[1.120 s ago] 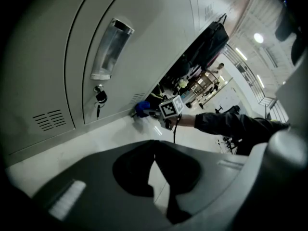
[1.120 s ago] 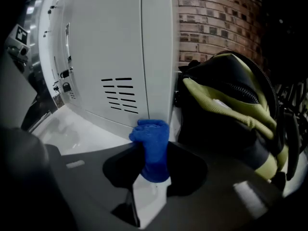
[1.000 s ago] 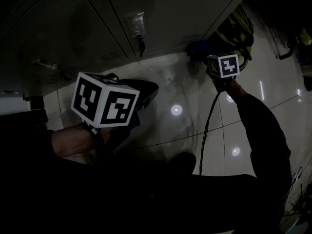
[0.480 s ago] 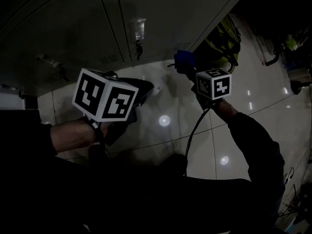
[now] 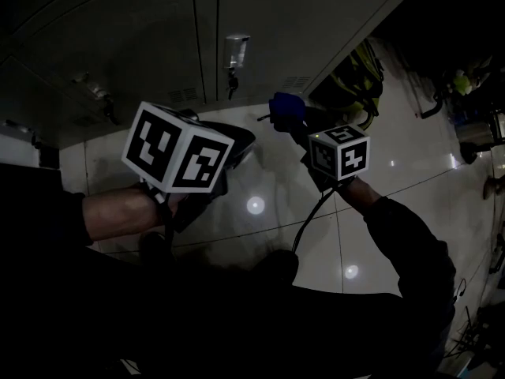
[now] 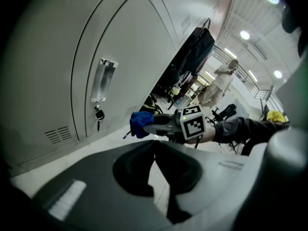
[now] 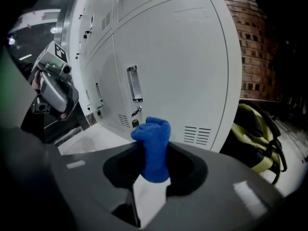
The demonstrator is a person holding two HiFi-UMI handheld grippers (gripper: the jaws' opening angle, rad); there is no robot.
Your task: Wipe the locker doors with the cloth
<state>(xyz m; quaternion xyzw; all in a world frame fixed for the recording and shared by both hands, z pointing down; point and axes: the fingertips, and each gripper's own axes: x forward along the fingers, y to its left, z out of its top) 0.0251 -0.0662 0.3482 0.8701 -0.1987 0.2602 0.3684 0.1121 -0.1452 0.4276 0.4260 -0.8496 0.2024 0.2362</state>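
Grey locker doors (image 7: 183, 71) fill the upper frame. Our right gripper (image 7: 153, 170) pinches the blue cloth (image 7: 155, 138) at centre, near the doors but apart from them. Our left gripper (image 6: 154, 148) is pressed together, empty. We judge wiping hasn't begun; next, the cloth must press onto a door.

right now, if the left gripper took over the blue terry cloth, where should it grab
Probably the bunched free end of the blue terry cloth, which stands out past the right gripper, shut on it. Come from the tip side, facing that gripper; the left gripper is shut, so open it first.
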